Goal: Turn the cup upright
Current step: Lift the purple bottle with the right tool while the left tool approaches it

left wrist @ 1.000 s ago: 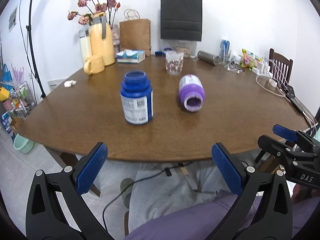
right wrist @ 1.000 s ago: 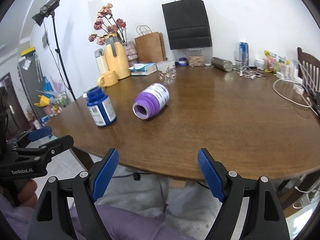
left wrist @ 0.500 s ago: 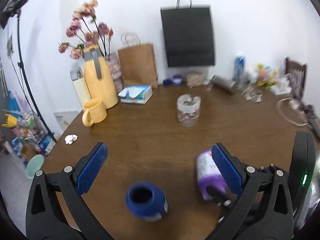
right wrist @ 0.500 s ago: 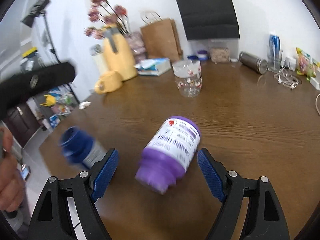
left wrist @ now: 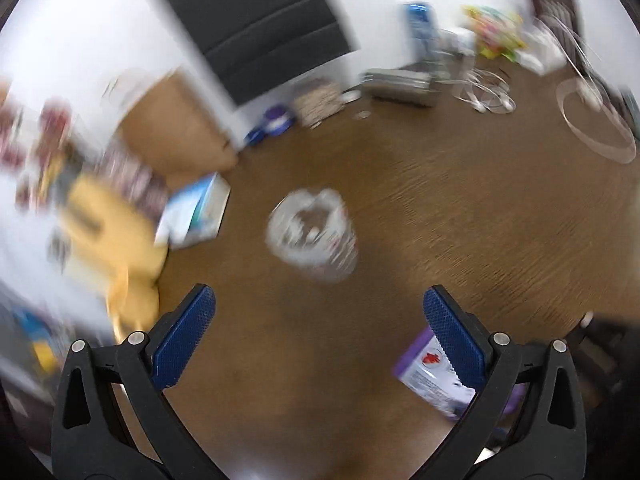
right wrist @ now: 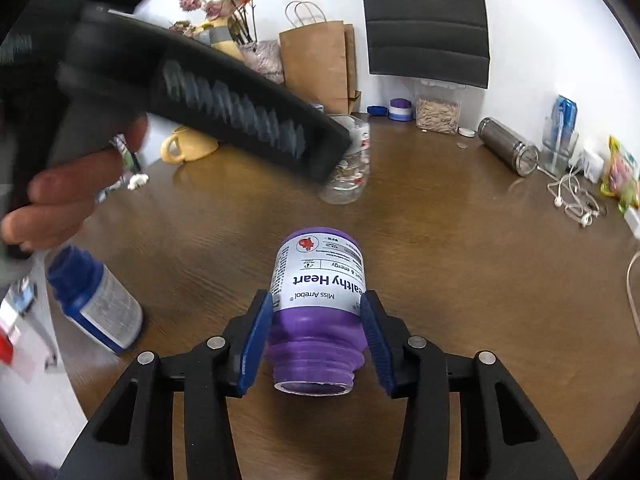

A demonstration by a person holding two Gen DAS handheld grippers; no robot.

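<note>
A purple bottle lies on its side on the brown table, mouth toward the right wrist camera. My right gripper is shut on it at the shoulder, a blue pad against each side. The same purple bottle shows low right in the blurred left wrist view. My left gripper is open and hovers over the table just short of a clear patterned glass cup. In the right wrist view a finger of the left gripper crosses in front of that glass cup; whether it stands upright or inverted is unclear.
A blue bottle stands near the table's left edge. A yellow mug, a tissue box, a brown paper bag and a black bag sit at the back. A steel flask and earphones lie at the right.
Both grippers moved forward over the table. The right one closed around the purple bottle. The left one swung past the blue bottle toward the glass cup, blurring its view.
</note>
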